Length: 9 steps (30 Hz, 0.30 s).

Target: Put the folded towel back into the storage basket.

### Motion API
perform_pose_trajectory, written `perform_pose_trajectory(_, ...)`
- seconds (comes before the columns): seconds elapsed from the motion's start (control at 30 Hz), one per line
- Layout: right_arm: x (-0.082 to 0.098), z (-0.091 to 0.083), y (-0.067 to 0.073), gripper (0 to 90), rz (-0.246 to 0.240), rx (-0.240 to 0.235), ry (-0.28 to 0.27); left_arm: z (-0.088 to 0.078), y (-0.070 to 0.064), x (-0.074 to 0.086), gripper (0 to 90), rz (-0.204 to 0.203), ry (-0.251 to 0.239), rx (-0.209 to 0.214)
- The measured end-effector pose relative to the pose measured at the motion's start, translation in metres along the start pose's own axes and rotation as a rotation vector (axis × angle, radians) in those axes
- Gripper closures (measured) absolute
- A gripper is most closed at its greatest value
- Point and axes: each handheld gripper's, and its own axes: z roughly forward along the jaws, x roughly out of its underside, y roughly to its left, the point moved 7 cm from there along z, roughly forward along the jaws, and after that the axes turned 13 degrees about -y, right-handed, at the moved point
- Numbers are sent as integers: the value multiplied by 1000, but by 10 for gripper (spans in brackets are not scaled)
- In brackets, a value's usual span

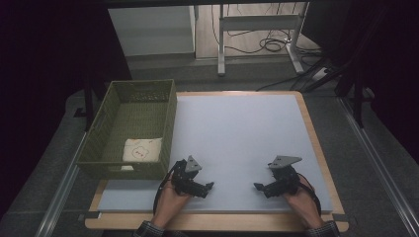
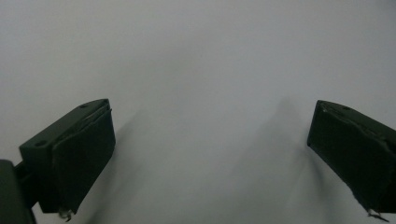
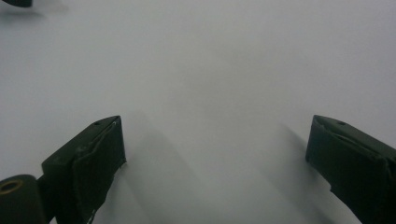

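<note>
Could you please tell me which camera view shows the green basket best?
The high view: the basket sits whole at the mat's left edge, a white cloth inside it. The left and right gripper views look along open jaws at bare mat, so they tell nothing about the basket.

A wooden table (image 1: 316, 148) carries a grey mat (image 1: 242, 133) and green basket (image 1: 113, 148).

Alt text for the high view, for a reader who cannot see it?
Two hands hold open tools, left tool and right tool, over a pale mat. A green basket at the left holds a folded white cloth.
</note>
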Motion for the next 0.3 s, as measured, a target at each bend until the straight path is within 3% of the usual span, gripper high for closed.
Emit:
perform_pose_trajectory(0.07,1,1,1,42,-22,12,6,3,0,2,13,5,29,-5)
perform_pose_trajectory(0.3,2,1,2,41,-27,15,2,3,-1,2,8,3,30,-3)
